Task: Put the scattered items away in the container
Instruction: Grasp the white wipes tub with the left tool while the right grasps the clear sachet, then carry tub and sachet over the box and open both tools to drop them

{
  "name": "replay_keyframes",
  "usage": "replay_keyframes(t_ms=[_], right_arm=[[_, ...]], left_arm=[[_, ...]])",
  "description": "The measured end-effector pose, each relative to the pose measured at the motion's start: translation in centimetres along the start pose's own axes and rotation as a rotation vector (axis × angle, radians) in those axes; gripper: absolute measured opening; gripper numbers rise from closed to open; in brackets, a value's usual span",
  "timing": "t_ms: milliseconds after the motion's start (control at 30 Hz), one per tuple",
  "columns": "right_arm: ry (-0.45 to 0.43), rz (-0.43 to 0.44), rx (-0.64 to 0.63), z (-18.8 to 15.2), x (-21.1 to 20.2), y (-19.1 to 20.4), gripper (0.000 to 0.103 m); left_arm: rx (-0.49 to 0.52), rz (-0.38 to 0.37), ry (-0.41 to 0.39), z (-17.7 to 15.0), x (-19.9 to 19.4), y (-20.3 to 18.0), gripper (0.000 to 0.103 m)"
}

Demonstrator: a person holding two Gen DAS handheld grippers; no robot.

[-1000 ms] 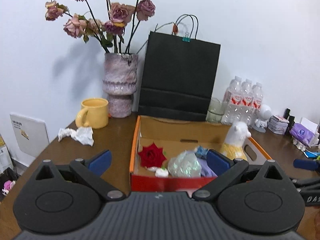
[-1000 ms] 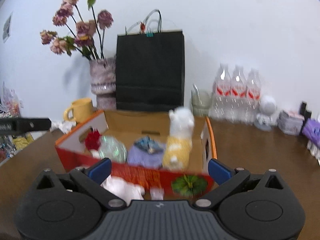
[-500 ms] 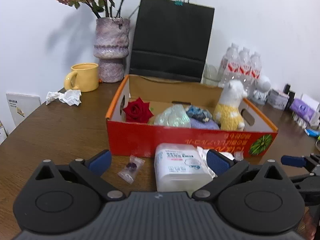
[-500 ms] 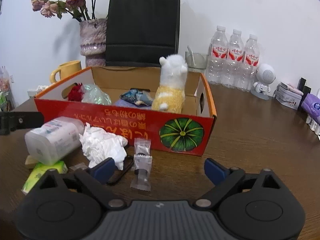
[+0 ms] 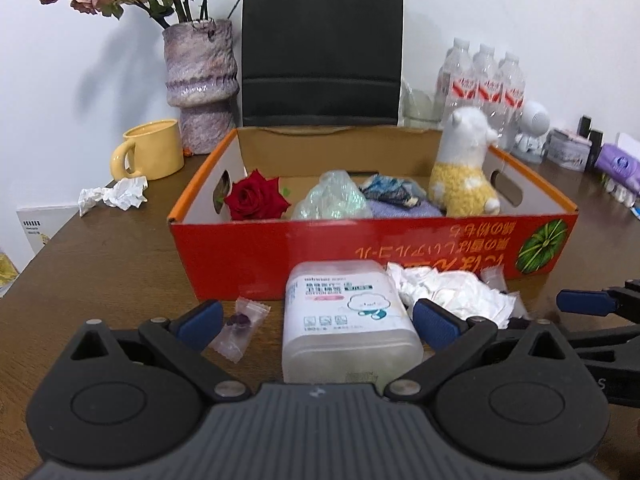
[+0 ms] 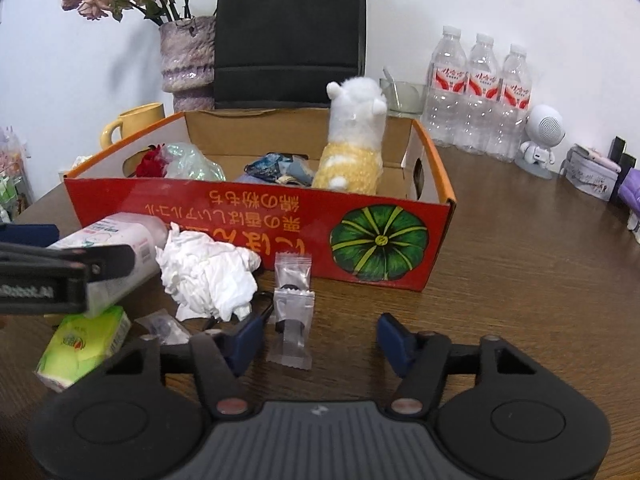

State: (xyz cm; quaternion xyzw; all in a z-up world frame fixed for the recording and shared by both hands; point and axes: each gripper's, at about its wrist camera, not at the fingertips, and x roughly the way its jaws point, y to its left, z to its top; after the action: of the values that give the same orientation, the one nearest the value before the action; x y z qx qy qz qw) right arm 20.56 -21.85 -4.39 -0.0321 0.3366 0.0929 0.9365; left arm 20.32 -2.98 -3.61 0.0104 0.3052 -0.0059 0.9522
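Note:
A red cardboard box (image 5: pixel 360 248) holds a red rose (image 5: pixel 258 196), a plush alpaca (image 5: pixel 466 176) and several wrapped items. In front of it lie a cotton-swab tub (image 5: pixel 348 320), crumpled white tissue (image 6: pixel 208 272), candy sachets (image 6: pixel 292 320) and a green tissue pack (image 6: pixel 84 340). My left gripper (image 5: pixel 316 320) is open, its fingers on either side of the tub. My right gripper (image 6: pixel 320 336) is open low over the table, with a sachet between its fingers.
Behind the box stand a flower vase (image 5: pixel 200 80), a black paper bag (image 5: pixel 322 44), a yellow mug (image 5: pixel 150 156) and water bottles (image 6: pixel 480 92). More crumpled tissue (image 5: pixel 114 196) lies at the left. A robot figurine (image 6: pixel 540 136) and small packs sit at the right.
Both grippers have pulled back from above the box and dropped low to the table in front of it. The left now straddles the tub, the right the sachet.

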Motion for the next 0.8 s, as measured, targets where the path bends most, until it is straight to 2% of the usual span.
replay_keyframes(t_ms=[100,167,233,300,800], right_arm=[[-0.003,0.013,0.008,-0.1,0.0,0.0,0.045],[-0.007,0.015,0.006,-0.1,-0.1,0.0,0.027],[-0.009,0.021,-0.001,-0.2,-0.3,0.2,0.017],[-0.013,0.017,-0.017,-0.2,-0.4,0.5,0.017],[-0.042,0.039,-0.016,-0.3,-1.2,0.6,0.016]], left_arm=[[-0.021,-0.008,0.012,-0.1,0.4,0.2,0.1],[-0.045,-0.03,0.018,-0.1,0.5,0.5,0.089],[-0.065,-0.057,0.037,-0.2,0.8,0.7,0.073],[-0.068,-0.067,0.048,-0.3,0.9,0.6,0.067],[-0.077,-0.075,0.004,-0.7,-0.1,1.2,0.067]])
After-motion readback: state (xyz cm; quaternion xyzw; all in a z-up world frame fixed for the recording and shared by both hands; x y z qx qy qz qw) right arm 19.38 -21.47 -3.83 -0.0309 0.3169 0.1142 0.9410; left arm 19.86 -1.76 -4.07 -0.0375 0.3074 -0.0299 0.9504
